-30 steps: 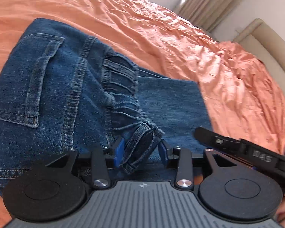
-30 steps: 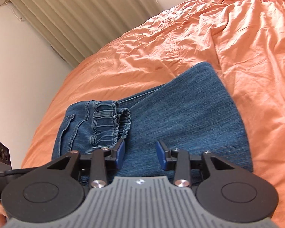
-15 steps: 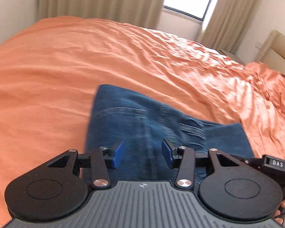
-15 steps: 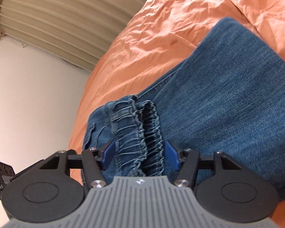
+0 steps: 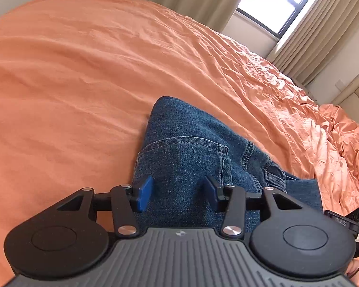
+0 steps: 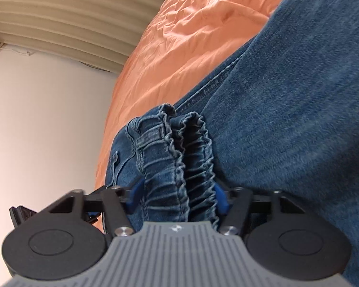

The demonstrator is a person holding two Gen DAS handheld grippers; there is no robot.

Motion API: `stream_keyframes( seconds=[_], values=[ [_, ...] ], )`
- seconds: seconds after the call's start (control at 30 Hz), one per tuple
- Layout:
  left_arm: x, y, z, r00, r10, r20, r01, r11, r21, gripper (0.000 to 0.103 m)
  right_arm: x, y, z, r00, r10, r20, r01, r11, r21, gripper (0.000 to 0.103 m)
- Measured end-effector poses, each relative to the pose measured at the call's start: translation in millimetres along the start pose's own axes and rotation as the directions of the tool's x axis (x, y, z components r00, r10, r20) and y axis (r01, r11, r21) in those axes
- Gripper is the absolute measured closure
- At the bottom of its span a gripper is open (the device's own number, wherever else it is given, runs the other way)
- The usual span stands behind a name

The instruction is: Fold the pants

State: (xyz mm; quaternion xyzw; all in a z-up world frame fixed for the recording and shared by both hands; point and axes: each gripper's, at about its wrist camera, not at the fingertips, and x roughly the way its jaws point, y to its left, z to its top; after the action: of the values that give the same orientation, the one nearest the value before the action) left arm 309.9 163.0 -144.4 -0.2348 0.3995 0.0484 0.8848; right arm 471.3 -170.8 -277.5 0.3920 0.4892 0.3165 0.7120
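Observation:
Blue denim pants (image 5: 191, 153) lie folded on the orange bedspread (image 5: 71, 83). In the left wrist view my left gripper (image 5: 177, 195) is open and empty, just above the seat and pocket part of the pants. In the right wrist view my right gripper (image 6: 177, 197) is open with its blue pads on either side of the gathered elastic waistband (image 6: 179, 157), which lies over the folded legs (image 6: 299, 107). The waistband fills the gap between the pads; no squeeze shows.
The bedspread (image 6: 191, 35) is wrinkled all around the pants. Beige curtains (image 5: 323, 24) and a window (image 5: 270, 2) stand beyond the far edge of the bed. A padded headboard (image 5: 351, 91) is at the right. A wall (image 6: 47, 119) is at the left.
My left gripper let go of the waistband, lifted and swung over the seat of the pants. My right gripper moved in over the waistband, which now sits between its pads.

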Motion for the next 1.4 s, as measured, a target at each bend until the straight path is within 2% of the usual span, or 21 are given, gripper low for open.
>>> stream_keyframes(
  seconds=[0.07, 0.17, 0.23, 0.3, 0.4, 0.6, 0.77, 0.9, 1.03, 1.27, 1.4],
  values=[
    [-1.0, -3.2, -0.8, 1.0, 0.012, -0.002, -0.012, 1.0, 0.008, 0.05, -2.5, -0.4, 0.4, 1.0, 0.031, 0.004, -0.031, 0.999, 0.016, 0.081],
    [-6.1, -10.9, -1.6, 0.999, 0.037, -0.004, -0.037, 0.999, 0.024, 0.051, -13.6, 24.2, -2.4, 1.0, -0.019, 0.018, 0.02, 0.994, -0.111, 0.09],
    [-11.7, -15.7, -0.8, 0.999, 0.052, 0.002, -0.052, 0.998, 0.029, 0.057, -24.5, 49.6, -8.4, 0.997, -0.062, 0.055, 0.073, 0.97, -0.234, 0.092],
    [-19.8, -21.8, 0.9, 0.998, 0.06, 0.018, -0.06, 0.998, 0.036, 0.058, -41.3, 69.9, -11.0, 0.995, -0.036, 0.089, 0.062, 0.953, -0.297, 0.093],
    [-36.2, -33.0, 3.6, 0.997, 0.05, 0.066, -0.053, 0.998, 0.047, 0.058, -79.6, 88.3, -8.4, 0.989, 0.023, 0.149, 0.029, 0.942, -0.335, 0.094],
    [-49.4, -67.6, -0.7, 0.996, 0.009, 0.092, -0.019, 0.993, 0.113, 0.058, -154.3, 84.6, 4.7, 0.955, 0.011, 0.297, 0.086, 0.947, -0.311, 0.094],
    [-40.4, -92.6, -11.2, 0.997, -0.03, 0.064, 0.019, 0.986, 0.165, 0.059, -192.5, 50.4, 16.0, 0.925, -0.092, 0.369, 0.189, 0.954, -0.235, 0.094],
    [-23.2, -103.7, -19.2, 0.999, -0.048, 0.013, 0.044, 0.98, 0.194, 0.06, -193.8, 11.6, 19.8, 0.916, -0.2, 0.348, 0.266, 0.952, -0.154, 0.094],
    [-6.7, -108.4, -26.7, 0.999, -0.033, -0.021, 0.037, 0.976, 0.216, 0.061, -178.8, -6.8, 20.6, 0.883, -0.325, 0.339, 0.394, 0.906, -0.156, 0.094],
    [10.9, -97.1, -32.8, 0.998, -0.017, -0.057, 0.029, 0.977, 0.21, 0.061, -149.0, -27.2, 27.8, 0.815, -0.48, 0.324, 0.552, 0.813, -0.187, 0.093],
    [14.1, -87.8, -35.0, 0.997, -0.015, -0.071, 0.028, 0.983, 0.184, 0.061, -150.0, -31.4, 28.1, 0.81, -0.486, 0.328, 0.556, 0.814, -0.168, 0.085]
  ],
)
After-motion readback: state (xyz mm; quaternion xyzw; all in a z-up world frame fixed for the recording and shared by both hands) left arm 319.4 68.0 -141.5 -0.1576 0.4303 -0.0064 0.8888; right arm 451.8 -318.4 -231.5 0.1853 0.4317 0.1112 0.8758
